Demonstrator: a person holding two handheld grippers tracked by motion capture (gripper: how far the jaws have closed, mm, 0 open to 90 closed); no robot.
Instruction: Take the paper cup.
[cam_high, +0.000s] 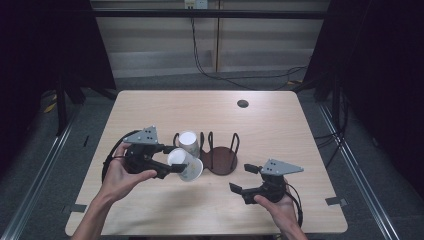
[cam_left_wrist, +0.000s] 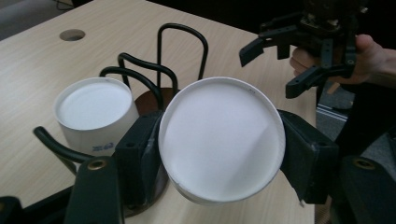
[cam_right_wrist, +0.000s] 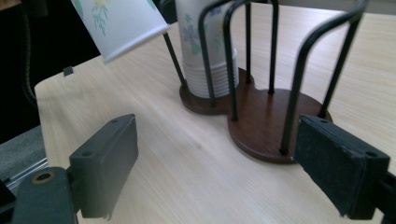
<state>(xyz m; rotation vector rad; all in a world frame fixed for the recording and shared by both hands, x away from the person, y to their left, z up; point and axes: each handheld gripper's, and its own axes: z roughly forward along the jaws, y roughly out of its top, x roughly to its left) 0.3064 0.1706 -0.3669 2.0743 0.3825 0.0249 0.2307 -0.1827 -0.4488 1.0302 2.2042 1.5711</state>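
— Presently noted: left tongs clamped on a paper cup, held tilted just beside the wire rack; right tongs spread, empty, near the rack's vacant bay.

— Likely hazards?

— Could crush the thin wall, or snag on the stacked cups. Ample bare tabletop beyond; front edge close.

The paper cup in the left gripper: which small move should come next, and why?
Probably lower the held cup toward the stacked cups in the wire holder. The left gripper clamps it tilted, bottom toward its camera, beside the stack; the right gripper is open and apart.
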